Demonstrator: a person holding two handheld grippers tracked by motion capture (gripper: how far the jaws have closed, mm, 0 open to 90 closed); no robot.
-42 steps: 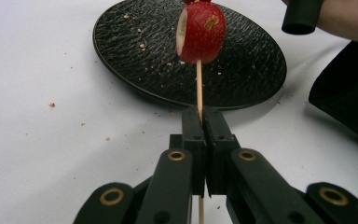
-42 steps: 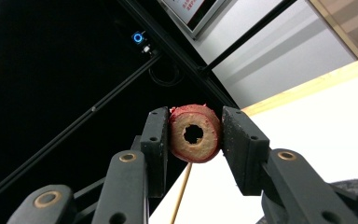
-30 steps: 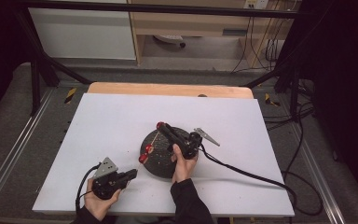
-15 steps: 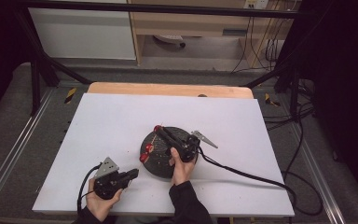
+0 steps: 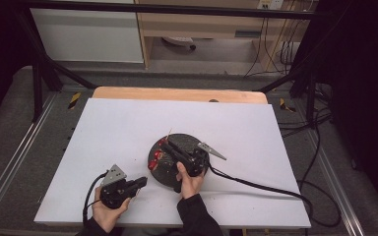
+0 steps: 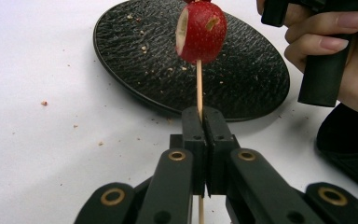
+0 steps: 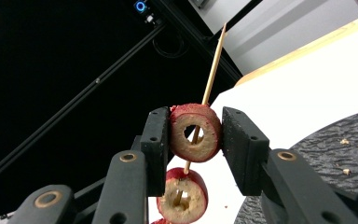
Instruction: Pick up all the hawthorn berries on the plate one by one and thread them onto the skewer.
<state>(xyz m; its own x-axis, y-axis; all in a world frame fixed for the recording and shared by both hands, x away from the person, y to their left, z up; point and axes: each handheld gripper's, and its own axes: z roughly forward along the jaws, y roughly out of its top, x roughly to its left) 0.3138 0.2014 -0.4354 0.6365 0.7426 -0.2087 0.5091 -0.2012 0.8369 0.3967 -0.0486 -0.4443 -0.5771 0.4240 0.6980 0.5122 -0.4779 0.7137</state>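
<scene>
Left gripper [image 5: 140,183]: we see it low at the left of the high view, held in the person's left hand [image 5: 107,212] just off the near-left edge of the plate, pointing toward it. In the left gripper view [image 6: 200,122] its jaws are pressed together on the lower end of the skewer.

Skewer [image 6: 198,86]: a thin wooden stick. In the left gripper view it rises straight from the closed jaws up to a red fruit piece; in the right gripper view its bare tip [image 7: 214,60] runs on up past the fruit.

Lower fruit [image 6: 201,31]: a red, cored piece threaded on the stick, well above the left jaws, hanging over the near part of the plate.

Plate [image 5: 189,141]: dark, round and rough-surfaced, near the middle of the white table [image 5: 118,128], with crumbs on it and beside it.

Right gripper [image 5: 170,146]: over the plate in the high view, held in the person's right hand [image 5: 189,181]. In the right gripper view [image 7: 195,134] its jaws clamp a fruit ring from both sides.

Fruit ring [image 7: 195,133]: red skin, pale flesh, open core; we see the stick passing through the hole. Another ring [image 7: 182,195] sits on the stick just below it.
</scene>
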